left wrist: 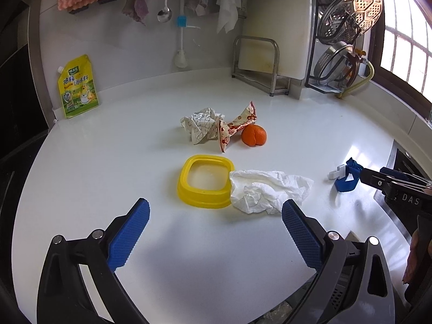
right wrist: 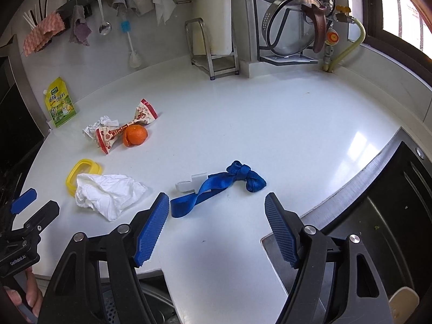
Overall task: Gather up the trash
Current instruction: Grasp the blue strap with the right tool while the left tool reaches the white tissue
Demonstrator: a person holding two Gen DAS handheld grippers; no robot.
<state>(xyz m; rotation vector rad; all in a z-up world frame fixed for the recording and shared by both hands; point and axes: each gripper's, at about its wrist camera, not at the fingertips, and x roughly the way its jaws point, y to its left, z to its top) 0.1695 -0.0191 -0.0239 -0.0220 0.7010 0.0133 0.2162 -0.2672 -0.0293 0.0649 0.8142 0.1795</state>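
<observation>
Both tools agape: left tool (left wrist: pixel 216 232) before white tissue (left wrist: pixel 267 191), right tool (right wrist: pixel 216 229) before blue ribbon (right wrist: pixel 216 189).

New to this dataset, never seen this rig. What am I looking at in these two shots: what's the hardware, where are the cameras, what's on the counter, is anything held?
No robot arm: a person carries a handheld two-finger gripper in each hand, each with a fisheye camera looking along its blue-padded fingers. One picture is from the left gripper, the other from the right gripper; each also catches the other at its edge.

On the white counter: a yellow lid, a crumpled white tissue, a crumpled printed paper, a red-and-white snack wrapper, an orange peel, a blue strap beside a small white plastic clip, and a yellow seasoning pouch against the wall.

Both grippers are open and hold nothing.
</observation>
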